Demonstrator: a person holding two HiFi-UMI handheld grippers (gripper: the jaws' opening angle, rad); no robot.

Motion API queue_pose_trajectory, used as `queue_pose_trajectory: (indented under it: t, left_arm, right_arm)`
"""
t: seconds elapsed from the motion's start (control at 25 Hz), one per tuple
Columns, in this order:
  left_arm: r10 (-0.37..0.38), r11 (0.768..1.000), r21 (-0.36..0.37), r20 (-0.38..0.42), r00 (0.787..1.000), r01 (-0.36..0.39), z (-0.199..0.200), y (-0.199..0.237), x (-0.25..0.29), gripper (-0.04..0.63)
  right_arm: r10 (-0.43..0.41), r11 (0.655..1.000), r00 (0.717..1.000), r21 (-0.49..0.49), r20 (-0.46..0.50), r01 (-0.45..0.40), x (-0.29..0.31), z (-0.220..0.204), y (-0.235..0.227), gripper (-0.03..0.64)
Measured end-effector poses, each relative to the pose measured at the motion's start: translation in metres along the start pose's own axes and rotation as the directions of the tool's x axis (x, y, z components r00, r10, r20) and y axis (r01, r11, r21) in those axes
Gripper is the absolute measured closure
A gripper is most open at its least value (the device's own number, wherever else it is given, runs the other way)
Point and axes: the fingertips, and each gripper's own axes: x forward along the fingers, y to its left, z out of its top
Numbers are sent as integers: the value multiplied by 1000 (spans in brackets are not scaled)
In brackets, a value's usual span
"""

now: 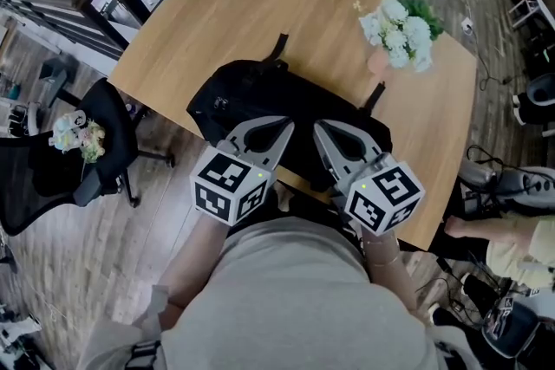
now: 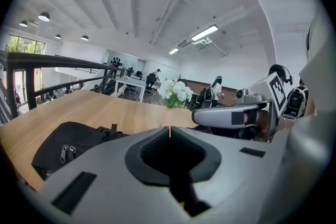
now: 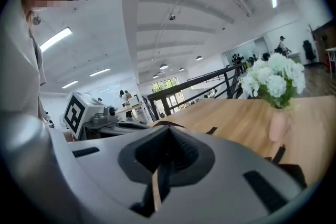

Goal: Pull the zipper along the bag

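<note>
A black bag [image 1: 260,95] lies on the wooden table [image 1: 243,4], close to its near edge. Both grippers hover just over the bag's near side, side by side. My left gripper [image 1: 288,127] is shut, tips together with nothing between them [image 2: 169,128]. My right gripper [image 1: 318,128] is shut too and holds nothing [image 3: 168,127]. In the left gripper view the bag [image 2: 79,139] sits low at the left, apart from the jaws, with metal zipper pulls [image 2: 65,153] on its side. Each gripper view shows the other gripper alongside.
A pink vase of white flowers [image 1: 399,35] stands at the table's far right [image 3: 275,86]. A black office chair [image 1: 78,152] is left of the table. A seated person's legs [image 1: 520,247] show at the right. A railing runs beyond the table's far left.
</note>
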Motion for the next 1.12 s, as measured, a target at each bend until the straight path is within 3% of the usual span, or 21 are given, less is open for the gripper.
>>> queue_pose_trajectory:
  t: [0.28, 0.72, 1.12]
  left_arm:
    - [21, 1000, -5, -51, 998, -22, -14, 2, 4, 574]
    - [-8, 999, -45, -40, 999, 6, -14, 0, 5, 574]
    - [-11, 999, -35, -52, 999, 9, -16, -4, 6, 574]
  right_arm:
    - [9, 1000, 1000, -22, -28, -9, 3, -10, 2, 611]
    - [-22, 998, 1000, -61, -11, 22, 6, -7, 2, 611]
    - [-36, 997, 998, -75, -42, 32, 4, -13, 2, 611]
